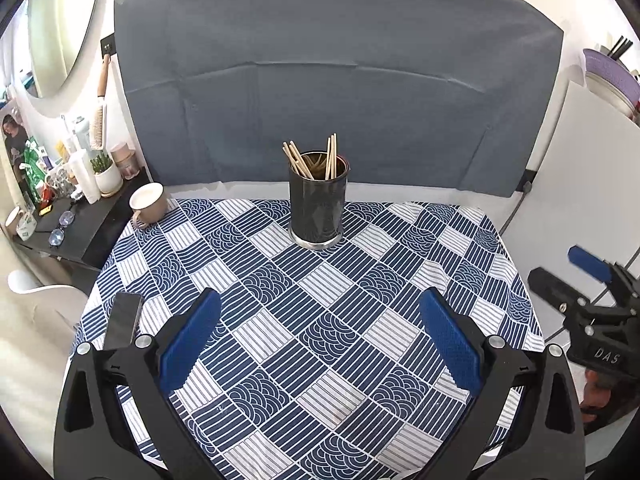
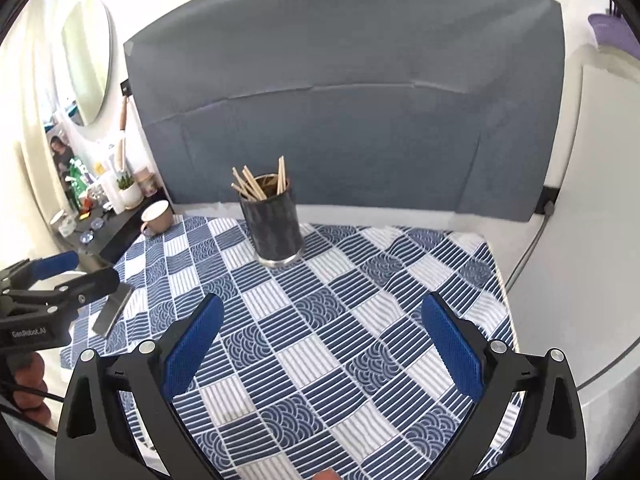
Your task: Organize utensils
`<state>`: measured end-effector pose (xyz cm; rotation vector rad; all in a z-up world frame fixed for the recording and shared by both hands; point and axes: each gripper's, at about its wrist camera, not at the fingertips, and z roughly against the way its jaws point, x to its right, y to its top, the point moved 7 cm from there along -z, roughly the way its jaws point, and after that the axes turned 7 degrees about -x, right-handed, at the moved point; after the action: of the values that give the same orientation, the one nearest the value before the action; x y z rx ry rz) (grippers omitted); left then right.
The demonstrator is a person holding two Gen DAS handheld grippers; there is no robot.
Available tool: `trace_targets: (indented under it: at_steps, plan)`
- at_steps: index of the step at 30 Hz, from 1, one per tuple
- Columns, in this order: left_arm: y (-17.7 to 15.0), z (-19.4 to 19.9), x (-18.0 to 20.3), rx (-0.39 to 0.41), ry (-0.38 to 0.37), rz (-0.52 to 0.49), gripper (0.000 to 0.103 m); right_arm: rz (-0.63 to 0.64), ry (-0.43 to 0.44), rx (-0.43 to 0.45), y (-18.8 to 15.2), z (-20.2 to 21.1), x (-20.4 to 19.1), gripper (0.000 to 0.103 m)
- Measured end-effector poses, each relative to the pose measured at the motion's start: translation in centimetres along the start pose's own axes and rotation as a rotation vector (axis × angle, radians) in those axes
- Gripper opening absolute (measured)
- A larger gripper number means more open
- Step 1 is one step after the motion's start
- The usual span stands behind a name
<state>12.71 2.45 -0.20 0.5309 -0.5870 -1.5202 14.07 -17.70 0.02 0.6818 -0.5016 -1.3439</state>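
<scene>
A dark cylindrical utensil holder (image 1: 318, 210) stands upright at the far middle of the table on the blue-and-white patterned cloth (image 1: 320, 320); it also shows in the right wrist view (image 2: 275, 229). Several wooden chopsticks (image 1: 312, 158) stand inside it, seen too in the right wrist view (image 2: 260, 182). My left gripper (image 1: 320, 312) is open and empty, above the near part of the cloth. My right gripper (image 2: 322, 312) is open and empty too, also well short of the holder. Each gripper shows at the edge of the other's view: the right one (image 1: 592, 276) and the left one (image 2: 60, 276).
A beige mug (image 1: 148, 200) sits at the table's far left corner. A dark phone (image 1: 124, 320) lies at the left edge. A grey padded board (image 1: 340, 100) backs the table. A cluttered black shelf (image 1: 72, 216) is at left, and a white appliance (image 1: 580, 200) at right.
</scene>
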Motion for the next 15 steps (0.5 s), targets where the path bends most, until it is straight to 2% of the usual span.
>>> trace_targets:
  at_steps: [15]
  plan:
    - [-0.2,0.6,1.1,-0.009,-0.023,-0.018,0.097,0.004,-0.005,0.024,0.2,1.2,0.3,0.095]
